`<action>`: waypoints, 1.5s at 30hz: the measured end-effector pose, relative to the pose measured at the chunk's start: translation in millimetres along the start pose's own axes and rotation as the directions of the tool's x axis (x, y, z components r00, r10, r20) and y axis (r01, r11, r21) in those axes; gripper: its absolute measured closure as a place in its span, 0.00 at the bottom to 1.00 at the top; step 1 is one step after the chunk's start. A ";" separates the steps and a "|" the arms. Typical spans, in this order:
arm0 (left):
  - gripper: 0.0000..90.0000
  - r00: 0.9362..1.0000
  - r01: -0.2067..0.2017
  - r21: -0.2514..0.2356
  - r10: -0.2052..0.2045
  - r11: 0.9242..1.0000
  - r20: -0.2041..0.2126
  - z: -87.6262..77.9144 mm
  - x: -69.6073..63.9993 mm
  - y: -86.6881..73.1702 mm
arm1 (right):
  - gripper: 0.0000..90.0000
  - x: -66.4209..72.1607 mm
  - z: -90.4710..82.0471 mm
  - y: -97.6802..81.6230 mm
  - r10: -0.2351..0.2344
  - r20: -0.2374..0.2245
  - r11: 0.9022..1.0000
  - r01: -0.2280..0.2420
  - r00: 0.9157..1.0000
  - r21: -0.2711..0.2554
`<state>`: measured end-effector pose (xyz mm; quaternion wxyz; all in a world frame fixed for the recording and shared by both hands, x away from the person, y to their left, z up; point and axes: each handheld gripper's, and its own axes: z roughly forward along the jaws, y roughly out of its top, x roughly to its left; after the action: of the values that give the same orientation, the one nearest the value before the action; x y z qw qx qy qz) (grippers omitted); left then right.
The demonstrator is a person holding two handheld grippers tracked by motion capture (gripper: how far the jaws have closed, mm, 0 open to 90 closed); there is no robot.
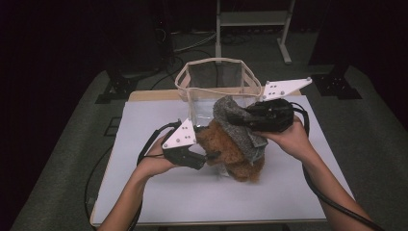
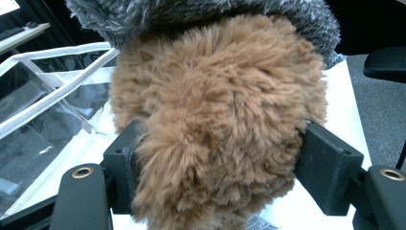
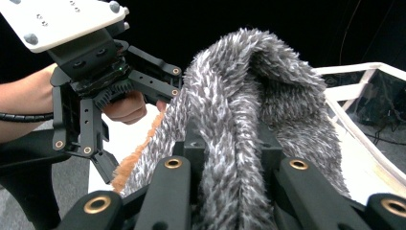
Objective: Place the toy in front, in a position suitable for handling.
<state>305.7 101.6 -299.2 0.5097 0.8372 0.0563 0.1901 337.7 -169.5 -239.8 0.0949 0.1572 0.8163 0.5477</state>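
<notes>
1. Fleece cloth point(image 1: 238, 144), brown inside and grey outside, hangs over the table point(image 1: 159, 192) centre, just at 6 o'clock of the clear bag point(image 1: 216, 82).
2. My left gripper point(image 1: 208, 157) pinches its brown side.
3. My right gripper point(image 1: 235, 117) clamps the grey edge.

Fleece bundle point(image 1: 235, 144) on the table point(image 1: 159, 192), just before the mesh basket point(image 1: 216, 79), between both claws.
</notes>
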 end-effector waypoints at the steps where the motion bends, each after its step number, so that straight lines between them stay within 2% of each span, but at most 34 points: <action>1: 0.31 1.000 -0.003 0.005 0.003 1.000 0.002 0.5 0.8 2.1 | 0.81 -0.9 -0.3 -0.8 0.002 0.001 1.000 -0.002 1.000 -0.002; 5: 0.26 1.000 0.009 -0.012 -0.009 1.000 0.006 -1.6 2.4 7.9 | 0.81 -1.8 4.7 -2.3 0.008 -0.007 1.000 -0.008 1.000 0.012; 8: 0.21 1.000 0.008 0.000 -0.008 1.000 0.007 -0.6 2.5 12.4 | 0.81 1.5 12.1 0.6 -0.006 -0.016 1.000 0.006 1.000 0.028; 11: 0.31 1.000 0.009 0.025 -0.009 1.000 0.008 -1.6 2.6 10.2 | 0.81 6.2 17.5 4.6 -0.041 -0.008 0.998 0.041 0.999 0.053; 13: 0.35 1.000 0.012 0.031 -0.013 0.999 0.015 -3.0 2.5 7.9 | 0.81 8.1 14.4 7.5 -0.052 -0.007 0.997 0.052 0.999 0.048; 18: 0.35 1.000 0.014 0.035 -0.014 0.999 0.005 -3.3 3.2 7.2 | 0.81 6.4 0.5 8.6 -0.053 0.022 0.998 0.053 0.998 0.031; 24: 0.34 1.000 0.024 0.041 -0.024 0.999 -0.006 -8.1 6.5 0.8 | 0.81 -3.0 -10.0 -6.6 0.001 0.030 1.000 -0.002 1.000 0.029; 30: 0.27 0.999 0.011 0.033 -0.009 0.999 -0.031 -27.6 6.8 -3.6 | 0.81 -5.9 5.3 -18.7 0.034 -0.010 0.999 -0.034 0.999 0.014; 33: 0.27 0.999 0.017 0.003 -0.017 1.000 -0.036 -37.1 6.0 -6.4 | 0.81 -4.3 19.6 -22.0 0.028 -0.022 0.999 -0.027 0.999 0.041; 34: 0.27 0.999 0.021 0.009 -0.020 1.000 -0.037 -37.3 5.5 -8.2 | 0.81 -3.4 27.9 -24.8 0.028 -0.028 0.998 -0.027 0.999 0.062; 36: 0.27 0.997 0.018 0.067 -0.013 0.998 -0.074 -36.0 5.5 -20.3 | 0.81 -1.7 42.6 -31.2 0.024 -0.030 0.994 -0.021 0.999 0.111; 39: 0.26 0.992 0.081 0.085 -0.072 0.993 -0.108 -41.6 12.9 -44.9 | 0.81 -3.1 65.1 -47.1 0.032 -0.031 0.985 -0.027 0.999 0.168; 40: 0.26 0.986 0.113 0.094 -0.100 0.989 -0.133 -45.7 16.0 -56.1 | 0.81 -4.6 68.9 -50.8 0.029 -0.023 0.982 -0.025 0.999 0.185; 41: 0.26 0.983 0.129 0.099 -0.115 0.987 -0.144 -48.6 17.6 -62.4 | 0.81 -6.8 74.3 -57.4 0.028 -0.013 0.977 -0.025 1.000 0.212; 44: 0.26 0.973 0.183 0.098 -0.166 0.978 -0.164 -57.2 20.3 -84.3 | 0.81 -12.8 80.5 -71.2 0.048 -0.006 0.969 -0.045 0.999 0.241; 45: 0.26 0.971 0.189 0.104 -0.170 0.976 -0.166 -59.0 20.4 -89.9 | 0.81 -14.8 81.1 -75.5 0.064 -0.007 0.969 -0.060 0.998 0.241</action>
<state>311.3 199.2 -348.5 0.4678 0.8402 0.1827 0.2044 366.5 -131.3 -340.8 0.0520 0.1889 0.8719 0.4487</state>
